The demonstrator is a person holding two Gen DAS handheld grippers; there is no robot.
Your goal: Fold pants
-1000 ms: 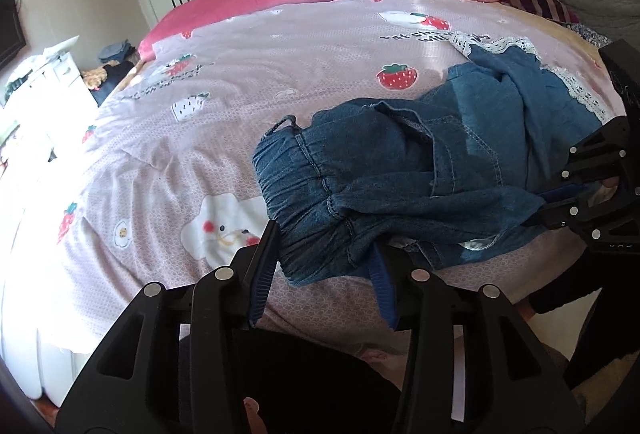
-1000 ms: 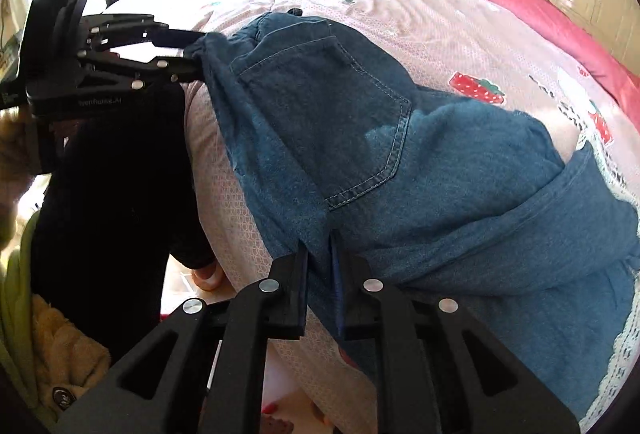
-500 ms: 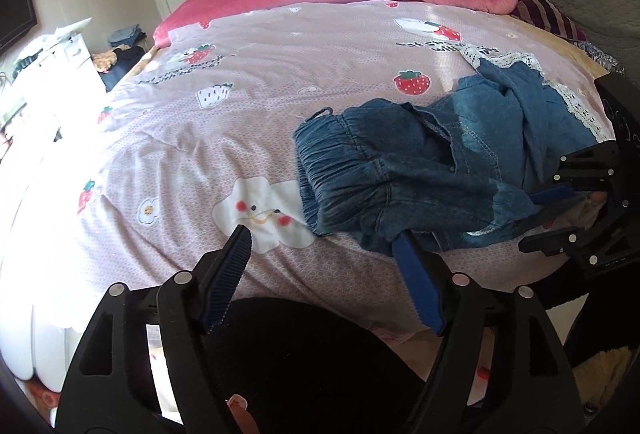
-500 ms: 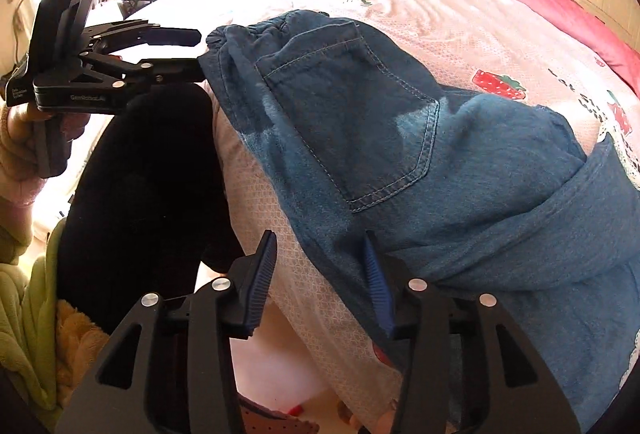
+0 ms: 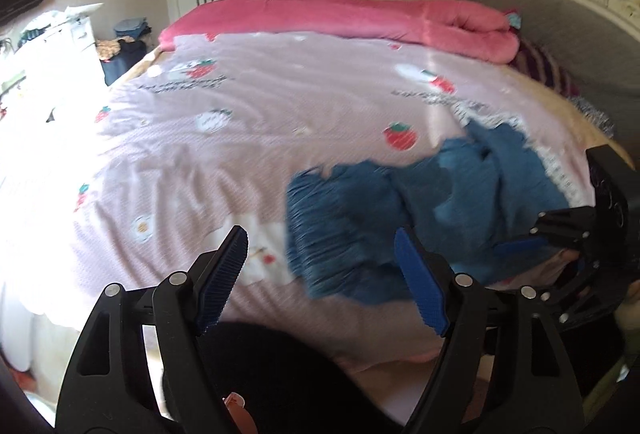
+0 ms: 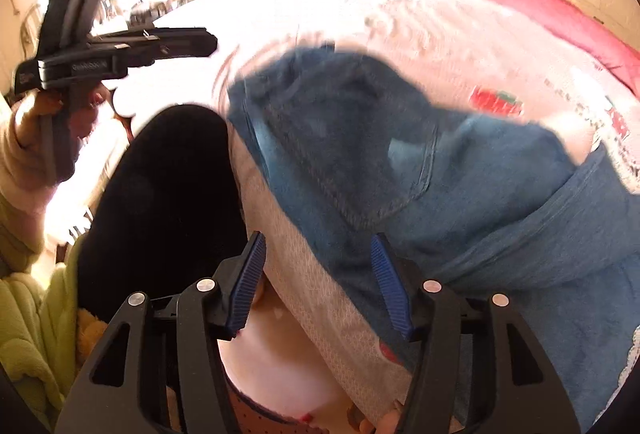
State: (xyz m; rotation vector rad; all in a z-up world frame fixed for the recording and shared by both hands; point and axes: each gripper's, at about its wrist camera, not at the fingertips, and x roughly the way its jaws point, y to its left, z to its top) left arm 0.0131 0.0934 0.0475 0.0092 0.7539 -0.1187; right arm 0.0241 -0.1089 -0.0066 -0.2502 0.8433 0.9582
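Crumpled blue denim pants (image 5: 420,218) lie near the edge of a pink strawberry-print quilt (image 5: 248,137) on the bed. The left gripper (image 5: 320,270) hangs above with jaws apart, gripping nothing. The right gripper (image 6: 318,282) is opening over the pants' edge, its pads clear of the cloth.

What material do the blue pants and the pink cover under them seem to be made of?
The pants look like denim: matte blue cloth with stitched pocket seams, a gathered waistband and a white lace hem. The bed cover looks like soft, matte quilted fabric, probably cotton, printed with strawberries; the blur leaves its weave unclear.
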